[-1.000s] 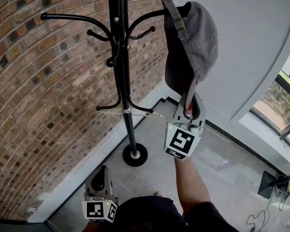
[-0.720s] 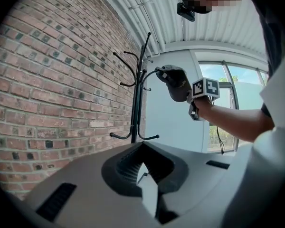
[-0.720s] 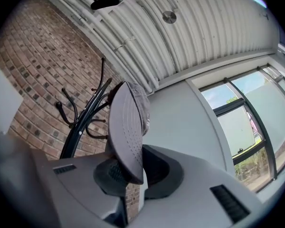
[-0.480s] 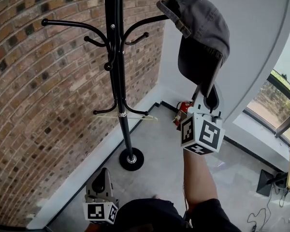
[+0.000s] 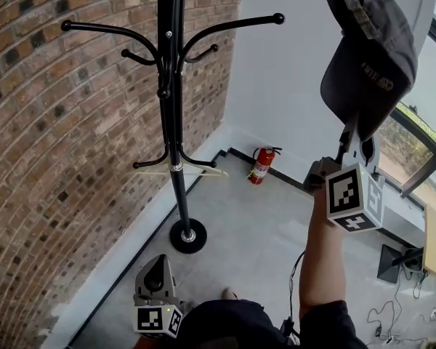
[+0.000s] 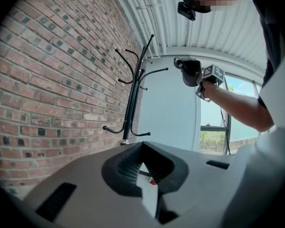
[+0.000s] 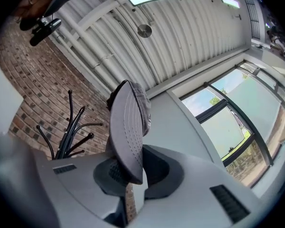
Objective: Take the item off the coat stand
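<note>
A grey cap (image 5: 370, 57) hangs in the air to the right of the black coat stand (image 5: 171, 107), clear of its hooks. My right gripper (image 5: 352, 140) is shut on the cap's brim from below, arm raised. In the right gripper view the brim (image 7: 128, 132) stands pinched between the jaws, with the stand (image 7: 69, 137) behind at the left. My left gripper (image 5: 154, 271) stays low by my body, shut with nothing in it. The left gripper view shows its jaws (image 6: 145, 175) closed, and the stand (image 6: 133, 108) and cap (image 6: 190, 72) ahead.
A curved brick wall (image 5: 58, 158) runs behind the stand. A wooden hanger (image 5: 178, 171) rests on the lower hooks. A red fire extinguisher (image 5: 261, 164) stands by the white wall. A window (image 5: 421, 137) and floor cables (image 5: 400, 304) are at the right.
The cap has come off the upper right hook and moved up and to the right with my right gripper. That hook is now bare. The left gripper has stayed put.
</note>
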`<state>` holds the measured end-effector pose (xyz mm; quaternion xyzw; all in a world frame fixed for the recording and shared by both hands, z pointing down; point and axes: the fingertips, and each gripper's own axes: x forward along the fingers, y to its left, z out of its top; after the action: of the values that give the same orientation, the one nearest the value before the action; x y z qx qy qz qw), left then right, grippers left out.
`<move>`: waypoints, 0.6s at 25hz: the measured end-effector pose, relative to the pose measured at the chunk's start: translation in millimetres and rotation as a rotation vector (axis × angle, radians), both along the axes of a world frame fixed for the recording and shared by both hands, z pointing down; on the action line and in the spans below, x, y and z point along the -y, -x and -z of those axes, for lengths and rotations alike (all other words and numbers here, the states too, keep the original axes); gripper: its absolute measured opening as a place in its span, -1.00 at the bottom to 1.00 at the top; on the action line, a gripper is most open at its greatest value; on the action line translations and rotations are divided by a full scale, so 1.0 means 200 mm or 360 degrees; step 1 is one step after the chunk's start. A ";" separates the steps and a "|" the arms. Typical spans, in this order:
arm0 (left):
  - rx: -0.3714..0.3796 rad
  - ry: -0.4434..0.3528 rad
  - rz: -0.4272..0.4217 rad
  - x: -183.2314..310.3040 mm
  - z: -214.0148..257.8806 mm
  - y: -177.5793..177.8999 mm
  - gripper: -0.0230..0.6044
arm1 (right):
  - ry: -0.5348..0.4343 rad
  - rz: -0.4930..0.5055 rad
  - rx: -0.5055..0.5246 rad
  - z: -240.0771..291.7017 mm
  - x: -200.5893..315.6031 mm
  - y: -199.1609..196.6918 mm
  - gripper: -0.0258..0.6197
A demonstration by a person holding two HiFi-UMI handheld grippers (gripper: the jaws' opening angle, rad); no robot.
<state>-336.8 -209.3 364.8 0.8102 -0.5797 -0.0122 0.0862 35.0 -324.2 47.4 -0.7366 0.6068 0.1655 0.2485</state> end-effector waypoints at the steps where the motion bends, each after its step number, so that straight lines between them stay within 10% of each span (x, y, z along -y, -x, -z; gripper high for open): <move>1: -0.0012 0.0014 -0.0032 0.00 -0.02 -0.03 -0.85 | 0.0046 -0.0011 -0.0006 -0.06 -0.03 -0.02 -0.81; 15: 0.0017 0.0124 -0.0418 -0.04 -0.20 -0.42 -0.85 | 0.0932 0.0059 0.0013 -1.30 -0.68 -0.10 -0.81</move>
<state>-253.6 -201.2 404.9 0.8752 -0.4691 0.0259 0.1153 55.9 -187.8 307.8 -0.7663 0.6412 -0.0243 0.0307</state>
